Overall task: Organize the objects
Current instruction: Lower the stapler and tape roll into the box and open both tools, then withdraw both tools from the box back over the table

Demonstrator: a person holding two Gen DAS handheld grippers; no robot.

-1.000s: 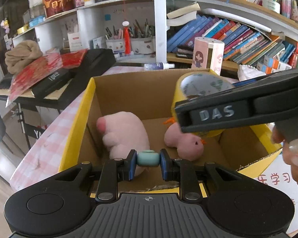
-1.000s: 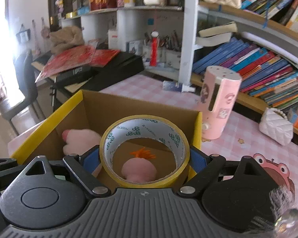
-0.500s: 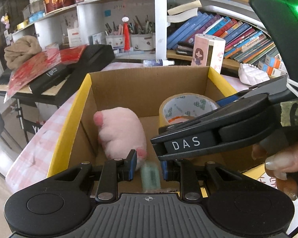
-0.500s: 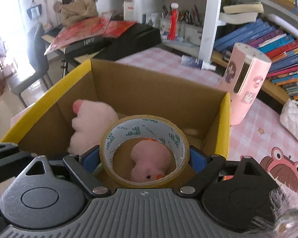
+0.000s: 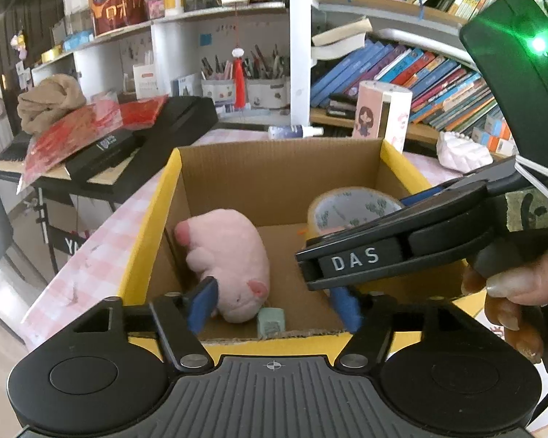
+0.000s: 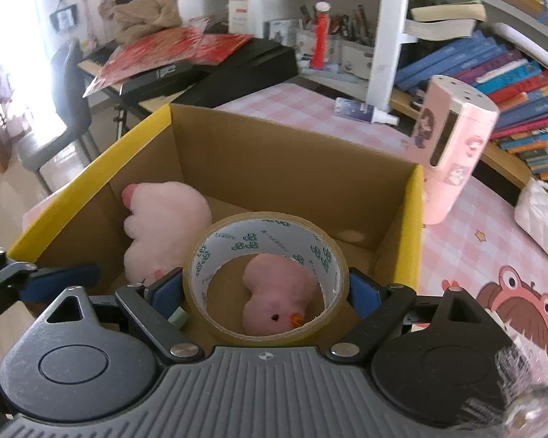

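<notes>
Box (image 6: 414, 219) already has pig toy (image 5: 230, 259), chick (image 6: 277, 299) & small green block (image 5: 271, 322) below/between the wide-open, empty left gripper (image 5: 274, 301); right gripper (image 6: 265, 290) grips tape roll (image 6: 265, 273) over box w/ drop left.

Item count, referenced to the grippers:

- Cardboard box (image 6: 292, 160): one, directly ahead of both grippers.
- Pink plush toys: two. The larger pink plush (image 5: 230, 255) lies just ahead of the left gripper (image 5: 274, 301); the smaller pink chick plush (image 6: 279, 294) lies seen through the ring held by the right gripper (image 6: 265, 286).
- Tape roll (image 6: 215, 252): one, between the right gripper's fingers.
- Small green block (image 5: 271, 322): one, below the spread fingers of the left gripper.
- Pink cylindrical container (image 6: 453, 153): one, ahead and right of the right gripper.
- White quilted purse (image 6: 542, 215): one, far right of the right gripper.
</notes>
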